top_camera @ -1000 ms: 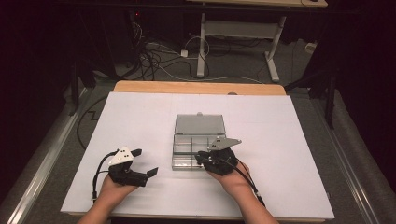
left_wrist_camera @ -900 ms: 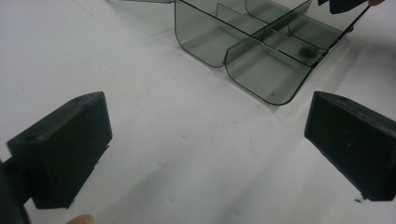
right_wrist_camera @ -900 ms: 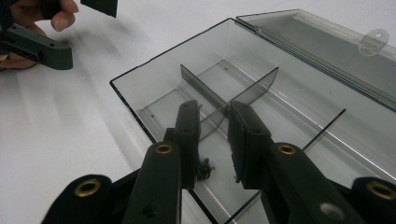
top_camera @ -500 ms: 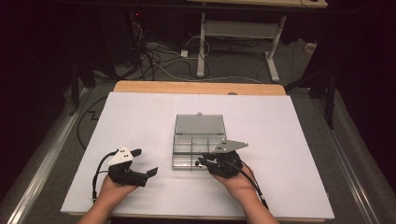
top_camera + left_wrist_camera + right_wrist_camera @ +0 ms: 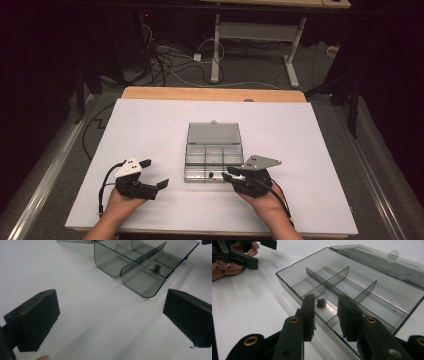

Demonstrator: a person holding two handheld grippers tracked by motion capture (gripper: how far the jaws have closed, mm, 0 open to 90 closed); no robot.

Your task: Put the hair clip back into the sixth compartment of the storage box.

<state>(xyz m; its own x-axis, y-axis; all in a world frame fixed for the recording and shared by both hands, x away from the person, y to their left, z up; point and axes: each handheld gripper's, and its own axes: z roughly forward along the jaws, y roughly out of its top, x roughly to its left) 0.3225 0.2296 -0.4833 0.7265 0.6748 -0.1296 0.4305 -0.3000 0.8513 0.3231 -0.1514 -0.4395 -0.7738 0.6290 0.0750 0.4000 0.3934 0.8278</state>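
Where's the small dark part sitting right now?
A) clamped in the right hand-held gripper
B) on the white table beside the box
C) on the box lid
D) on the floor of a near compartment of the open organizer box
D: in the right gripper view the small dark part lies loose on the floor of a near compartment of the organizer box, just past the parted jaws of the right hand-held gripper, which have just been opening and hold nothing.
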